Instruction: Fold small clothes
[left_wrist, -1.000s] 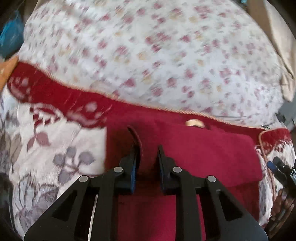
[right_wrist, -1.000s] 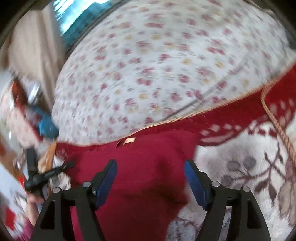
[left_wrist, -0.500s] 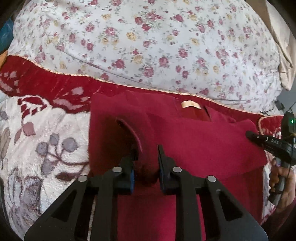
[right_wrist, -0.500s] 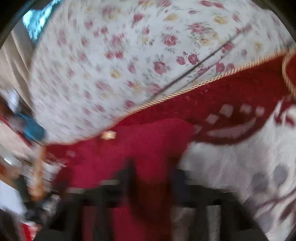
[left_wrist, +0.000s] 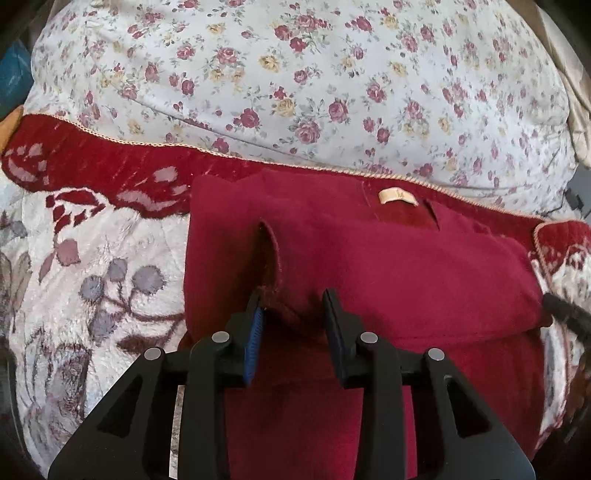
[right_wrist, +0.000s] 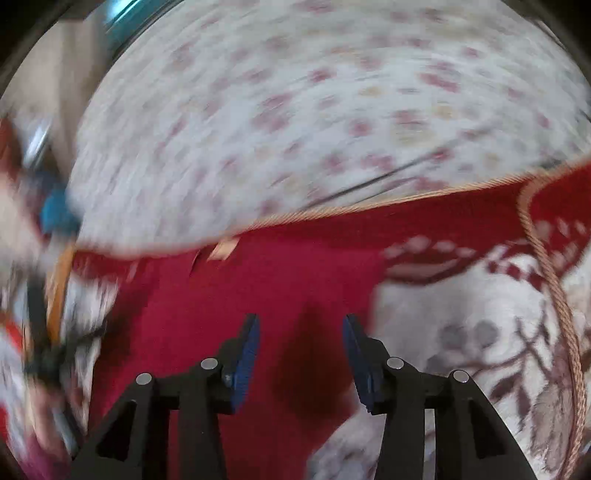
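A dark red garment (left_wrist: 388, 269) with a tan neck label (left_wrist: 397, 195) lies on a patterned blanket (left_wrist: 92, 280), its sleeves folded in over the body. My left gripper (left_wrist: 293, 295) is open, its jaws standing on either side of the raised cuff (left_wrist: 271, 254) of the folded sleeve. In the blurred right wrist view the same garment (right_wrist: 258, 295) lies below my right gripper (right_wrist: 301, 321), which is open and empty above the garment's right part. The right gripper's tip also shows at the right edge of the left wrist view (left_wrist: 565, 314).
A floral pillow or quilt (left_wrist: 295, 81) rises behind the garment. The blanket's red border with gold cord (left_wrist: 110, 155) runs along it. The cord edge (right_wrist: 550, 280) curves down the right side. Blurred objects and the other gripper (right_wrist: 40, 332) are at far left.
My left gripper has opened, letting go of the sleeve cuff it was pinching. My right gripper shut briefly and has opened again, and is moving, blurring its view.
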